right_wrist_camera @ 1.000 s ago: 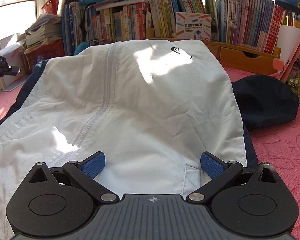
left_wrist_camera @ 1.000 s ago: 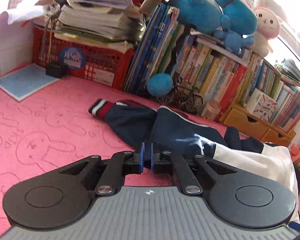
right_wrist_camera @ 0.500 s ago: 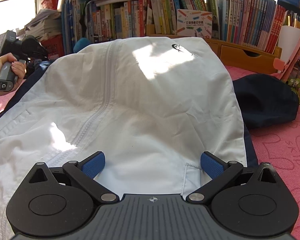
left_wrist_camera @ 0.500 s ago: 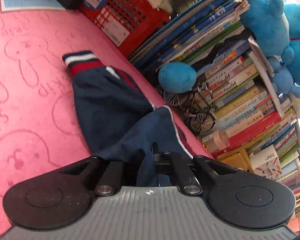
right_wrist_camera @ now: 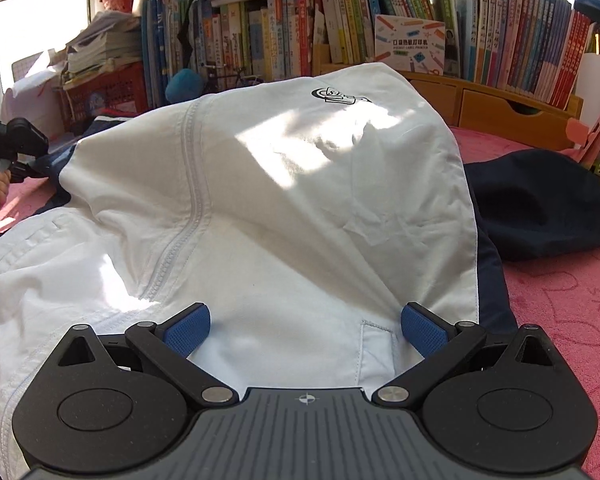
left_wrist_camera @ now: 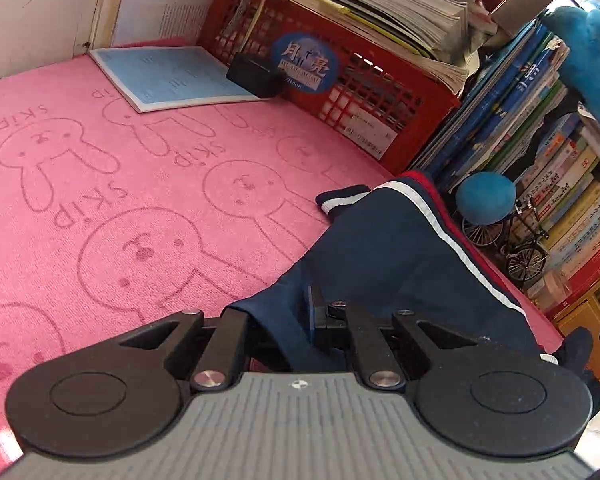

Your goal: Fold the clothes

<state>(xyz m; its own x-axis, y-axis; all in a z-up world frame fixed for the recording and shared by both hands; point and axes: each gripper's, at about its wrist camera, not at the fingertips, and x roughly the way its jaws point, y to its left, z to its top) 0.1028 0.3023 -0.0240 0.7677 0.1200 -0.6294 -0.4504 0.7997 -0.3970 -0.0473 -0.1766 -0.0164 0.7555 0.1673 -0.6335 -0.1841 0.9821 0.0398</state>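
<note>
A white and navy jacket (right_wrist_camera: 284,200) lies on the pink mat (right_wrist_camera: 560,300), its white body bulging up toward the bookshelf. My right gripper (right_wrist_camera: 304,328) is open, its blue pads (right_wrist_camera: 188,328) resting on the white hem fabric. In the left wrist view my left gripper (left_wrist_camera: 290,320) is shut on the navy sleeve (left_wrist_camera: 388,256), which runs up to a red and white striped cuff (left_wrist_camera: 340,200). The left gripper and the hand holding it also show at the far left of the right wrist view (right_wrist_camera: 8,148).
A red crate (left_wrist_camera: 340,80) with stacked papers, a blue booklet (left_wrist_camera: 172,76) and a black box (left_wrist_camera: 256,74) sit at the mat's back. Books (right_wrist_camera: 520,36), a blue ball (left_wrist_camera: 486,198) and a toy bicycle (left_wrist_camera: 516,240) line the back. A dark navy garment (right_wrist_camera: 540,204) lies at right.
My left gripper closed on the navy sleeve and has lifted and swung it; the cuff now lies nearer the shelf. The white jacket body has bunched up. My right gripper has not moved.
</note>
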